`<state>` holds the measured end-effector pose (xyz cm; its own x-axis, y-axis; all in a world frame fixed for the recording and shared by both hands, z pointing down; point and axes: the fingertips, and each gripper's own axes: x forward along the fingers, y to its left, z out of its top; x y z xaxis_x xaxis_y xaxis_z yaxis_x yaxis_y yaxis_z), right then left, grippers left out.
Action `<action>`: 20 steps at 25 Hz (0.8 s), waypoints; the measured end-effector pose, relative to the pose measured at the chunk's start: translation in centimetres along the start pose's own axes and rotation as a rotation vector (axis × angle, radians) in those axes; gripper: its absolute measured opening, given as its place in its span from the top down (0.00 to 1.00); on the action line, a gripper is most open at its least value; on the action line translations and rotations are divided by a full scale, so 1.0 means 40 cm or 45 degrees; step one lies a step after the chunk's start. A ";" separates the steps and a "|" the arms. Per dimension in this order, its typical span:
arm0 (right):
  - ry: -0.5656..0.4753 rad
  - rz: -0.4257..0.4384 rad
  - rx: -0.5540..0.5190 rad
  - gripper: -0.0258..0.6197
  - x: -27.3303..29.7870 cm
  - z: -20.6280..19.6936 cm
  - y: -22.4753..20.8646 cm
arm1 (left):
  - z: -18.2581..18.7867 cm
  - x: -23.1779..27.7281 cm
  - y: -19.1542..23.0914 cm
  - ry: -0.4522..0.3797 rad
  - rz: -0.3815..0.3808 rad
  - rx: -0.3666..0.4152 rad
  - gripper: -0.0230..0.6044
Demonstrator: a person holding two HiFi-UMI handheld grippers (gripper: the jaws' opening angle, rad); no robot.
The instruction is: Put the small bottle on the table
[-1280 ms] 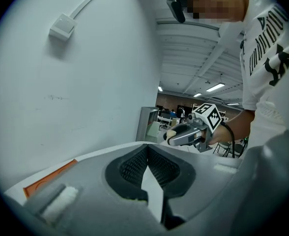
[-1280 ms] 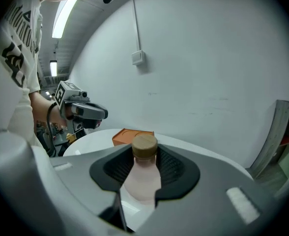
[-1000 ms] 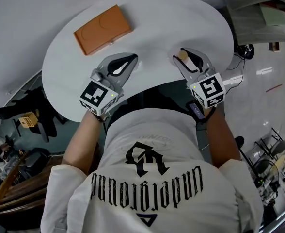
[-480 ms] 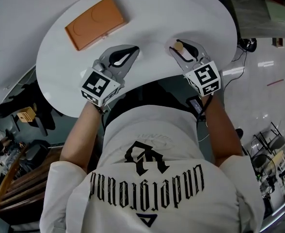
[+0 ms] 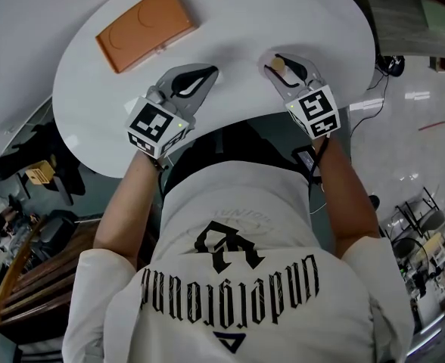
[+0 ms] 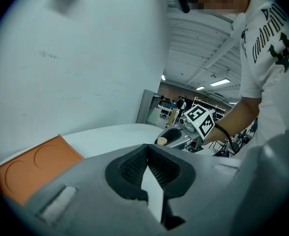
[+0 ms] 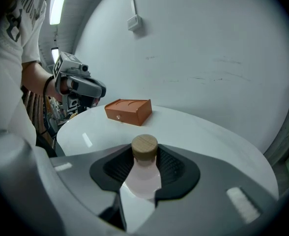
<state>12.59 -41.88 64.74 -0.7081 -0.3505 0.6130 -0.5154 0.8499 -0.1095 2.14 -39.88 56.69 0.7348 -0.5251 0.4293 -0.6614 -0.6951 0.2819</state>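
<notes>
Over the near right part of the round white table, the right gripper clamps the small pale-pink bottle with a wooden stopper upright between its black pads. Base contact with the tabletop cannot be confirmed. Left gripper: jaws closed, empty. Orange rectangular box lies far left, well apart.

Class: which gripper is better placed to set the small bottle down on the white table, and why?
Right. The right gripper grips the cork-stoppered small bottle upright between its jaws, over the white table. The left gripper is shut with nothing in it, off to the side.
</notes>
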 end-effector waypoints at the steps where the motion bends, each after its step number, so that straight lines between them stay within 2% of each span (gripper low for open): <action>1: 0.005 0.000 0.001 0.74 0.004 -0.006 -0.001 | -0.001 0.001 -0.003 -0.002 -0.006 -0.002 0.95; 20: 0.042 -0.003 -0.073 0.74 0.048 -0.054 0.000 | -0.044 0.013 -0.017 0.011 -0.020 -0.050 0.95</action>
<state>12.26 -41.70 67.62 -0.6900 -0.3405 0.6387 -0.4881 0.8705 -0.0633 2.70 -38.83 58.24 0.7438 -0.5099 0.4322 -0.6555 -0.6832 0.3219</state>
